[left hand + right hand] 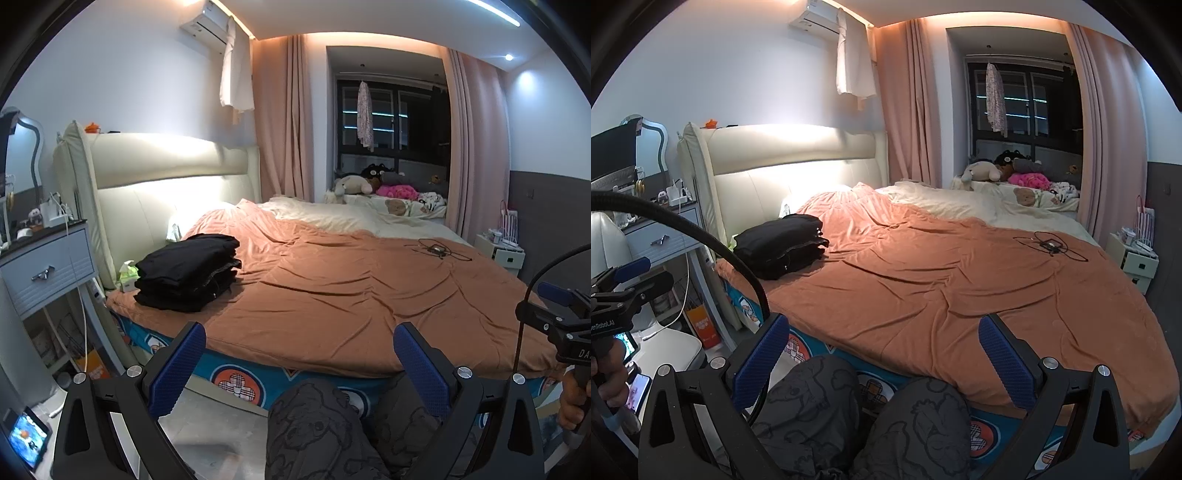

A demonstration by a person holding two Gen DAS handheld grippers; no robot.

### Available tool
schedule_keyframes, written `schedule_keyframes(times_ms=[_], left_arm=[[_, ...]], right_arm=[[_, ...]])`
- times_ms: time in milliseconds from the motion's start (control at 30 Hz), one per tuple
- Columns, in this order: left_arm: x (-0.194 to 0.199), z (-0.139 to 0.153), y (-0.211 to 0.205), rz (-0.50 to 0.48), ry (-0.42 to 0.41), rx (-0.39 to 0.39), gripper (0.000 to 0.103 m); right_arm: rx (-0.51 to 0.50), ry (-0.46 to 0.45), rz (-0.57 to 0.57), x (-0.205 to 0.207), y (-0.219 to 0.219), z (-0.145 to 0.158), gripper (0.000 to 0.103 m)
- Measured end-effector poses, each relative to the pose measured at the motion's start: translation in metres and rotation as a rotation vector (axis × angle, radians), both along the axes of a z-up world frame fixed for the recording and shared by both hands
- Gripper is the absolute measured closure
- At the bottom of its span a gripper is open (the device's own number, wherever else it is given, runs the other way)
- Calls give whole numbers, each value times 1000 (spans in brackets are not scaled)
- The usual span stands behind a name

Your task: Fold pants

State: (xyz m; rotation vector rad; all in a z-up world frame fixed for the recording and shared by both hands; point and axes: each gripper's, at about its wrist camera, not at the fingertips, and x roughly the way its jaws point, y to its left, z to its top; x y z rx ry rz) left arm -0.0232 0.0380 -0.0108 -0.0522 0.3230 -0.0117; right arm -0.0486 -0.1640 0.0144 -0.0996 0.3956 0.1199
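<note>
While both grippers hung over my knees at the near edge of the bed (332,295), neither held anything: left gripper (299,369) had its blue pads spread wide with only air between, right gripper (882,360) the same. Pants (188,271) sat as a dark folded stack at the far left corner of the orange cover, near the headboard (166,162), well apart from both tools. Looked already folded, so I judged the step as either done or a reach to pull the next pair. To do it well: go left-first, come in low along the cover, pinch only the top layer at one edge, not the whole stack. Right should take the matching edge before any lift. Black cable (437,251) lay far right, out of the path.
</note>
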Motion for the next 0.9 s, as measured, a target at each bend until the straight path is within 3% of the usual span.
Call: schedule_keyframes(times_ms=[900], left_arm=[[-7,3,-3,8,-19,5,0]], right_arm=[[-2,7,-1,1,2,2,0]])
